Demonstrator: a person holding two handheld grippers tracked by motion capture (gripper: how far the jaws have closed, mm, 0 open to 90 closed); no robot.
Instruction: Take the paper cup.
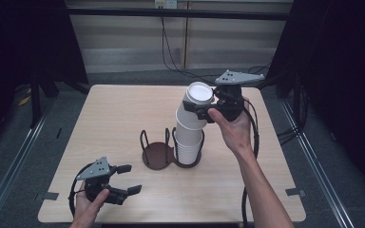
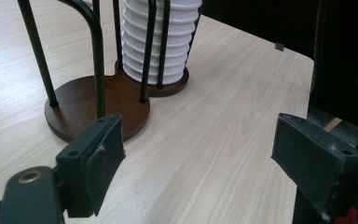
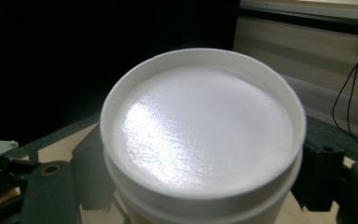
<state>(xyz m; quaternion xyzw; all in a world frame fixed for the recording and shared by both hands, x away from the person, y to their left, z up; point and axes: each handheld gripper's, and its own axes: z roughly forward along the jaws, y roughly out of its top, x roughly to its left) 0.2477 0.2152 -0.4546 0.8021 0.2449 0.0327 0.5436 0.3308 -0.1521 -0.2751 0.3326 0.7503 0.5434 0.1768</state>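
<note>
Right gripper (image 1: pixel 198 110) pinching top paper cup (image 1: pixel 196 107), tilted; lift straight off cup stack (image 1: pixel 188 142), keep wire holder (image 1: pixel 167 151) steady. Left gripper (image 1: pixel 127 179) spread, idle.

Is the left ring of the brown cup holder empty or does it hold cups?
Empty. In the high view the holder's left ring shows only its bare brown base inside the black wires, while the white cup stack sits in the right ring.

Light wooden table (image 1: pixel 123 123), grey floor (image 1: pixel 24 142), dark surroundings.

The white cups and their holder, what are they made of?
The white cups look like paper: matte walls, rolled rims, a slightly shiny textured bottom. The holder seems a dark brown wooden base with black metal wire loops, though the base could be painted.
</note>
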